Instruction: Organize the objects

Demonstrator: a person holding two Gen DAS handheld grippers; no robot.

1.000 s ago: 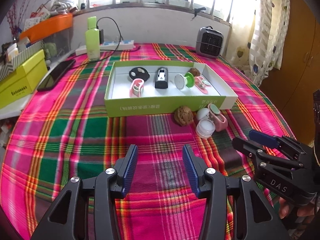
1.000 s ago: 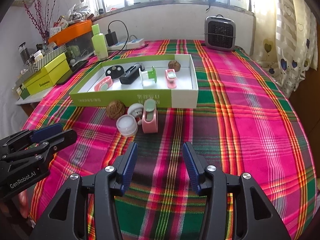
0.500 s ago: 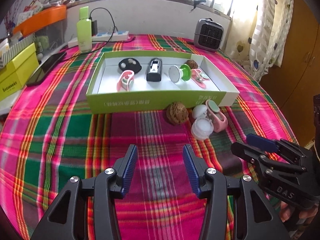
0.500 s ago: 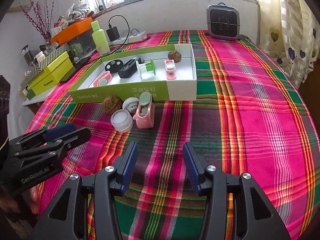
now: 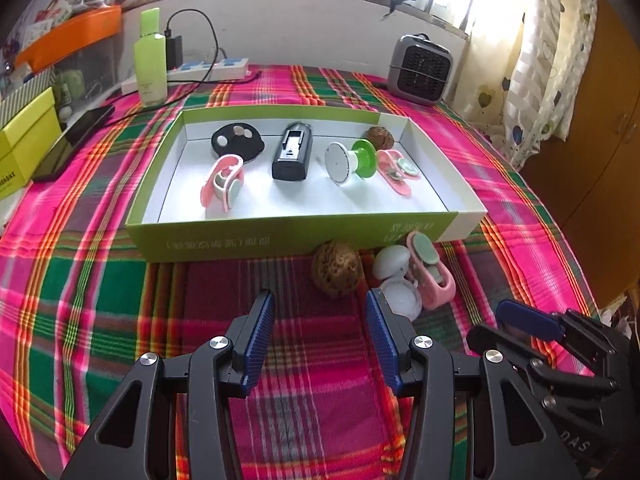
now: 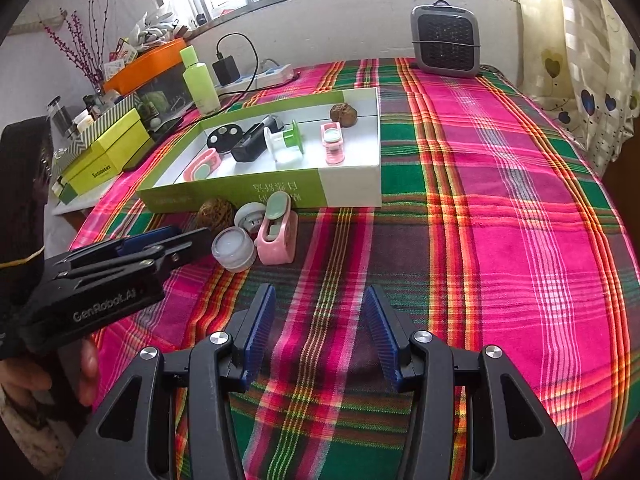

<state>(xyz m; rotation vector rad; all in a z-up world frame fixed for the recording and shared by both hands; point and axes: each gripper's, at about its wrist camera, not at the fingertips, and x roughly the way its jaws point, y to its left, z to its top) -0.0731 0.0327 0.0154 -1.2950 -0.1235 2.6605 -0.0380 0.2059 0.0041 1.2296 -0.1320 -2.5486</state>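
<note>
A green and white open box (image 5: 280,236) (image 6: 352,184) on the plaid cloth holds a black disc (image 5: 238,140), a pink clip (image 5: 222,184), a black device (image 5: 292,156), a green-white spool (image 5: 352,160), a pink holder (image 5: 396,168) and a walnut (image 5: 380,135). In front of the box lie a brown walnut (image 5: 337,268) (image 6: 215,211), a white cap (image 5: 391,260), a white jar (image 5: 400,298) (image 6: 234,247) and a pink clip (image 5: 428,272) (image 6: 278,230). My left gripper (image 5: 320,336) is open, just short of the walnut. My right gripper (image 6: 318,332) is open and empty over bare cloth.
A grey heater (image 5: 420,70) stands at the back right. A green bottle (image 5: 150,64), power strip (image 5: 208,70), phone (image 5: 74,142) and yellow box (image 5: 24,148) stand at the left. A curtain (image 5: 548,60) hangs at the right.
Both grippers have moved forward towards the box and the loose objects; the left one has closed in on the walnut. Both stay open.
</note>
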